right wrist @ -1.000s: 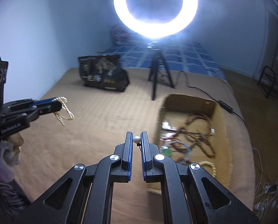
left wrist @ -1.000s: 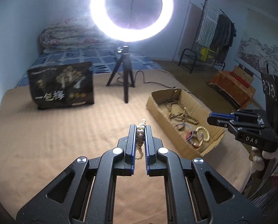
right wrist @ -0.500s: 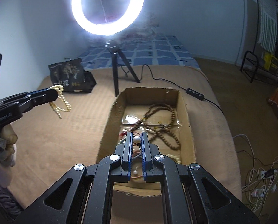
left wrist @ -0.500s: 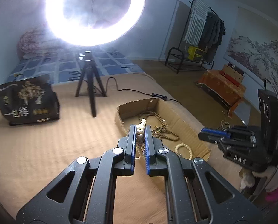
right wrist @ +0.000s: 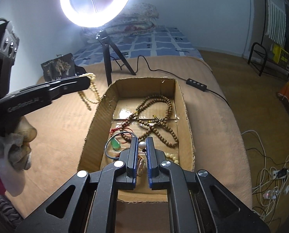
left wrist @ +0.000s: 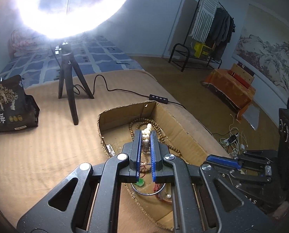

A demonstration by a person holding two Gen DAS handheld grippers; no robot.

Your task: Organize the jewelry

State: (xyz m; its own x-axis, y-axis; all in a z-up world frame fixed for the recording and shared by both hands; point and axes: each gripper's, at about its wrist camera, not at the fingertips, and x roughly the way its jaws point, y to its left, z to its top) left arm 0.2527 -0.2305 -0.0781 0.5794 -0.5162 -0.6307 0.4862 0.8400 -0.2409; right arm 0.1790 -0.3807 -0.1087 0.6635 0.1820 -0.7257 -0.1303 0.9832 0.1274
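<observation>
Left gripper (left wrist: 145, 151) jaws clamp a cream bead strand (right wrist: 91, 91) beside the cardboard box's (right wrist: 180, 99) left wall. Right gripper (right wrist: 142, 158) jaws clamp a white bead piece (right wrist: 142, 145) above the box's near end. Several pieces already lie inside; these 2 seem left to drop.

My lit ring light (left wrist: 70, 9) glares white on its black tripod (left wrist: 68, 81), which stands on the tan bedspread (left wrist: 37, 145) before me. Behind the tripod lies a blue-and-white checked sheet (left wrist: 97, 58), and beyond that folded quilts (right wrist: 136, 17) rest against the pale blue wall (right wrist: 193, 9). A dark printed bag (left wrist: 6, 104) sits left of the tripod. From the tripod a black cable runs right to an inline switch (left wrist: 157, 97). Far right of the tripod, across the brown floor (left wrist: 173, 81), stand a black clothes rack (left wrist: 208, 36), an orange-draped low stand (left wrist: 230, 89) and a mountain landscape painting (left wrist: 268, 58) on the wall.
</observation>
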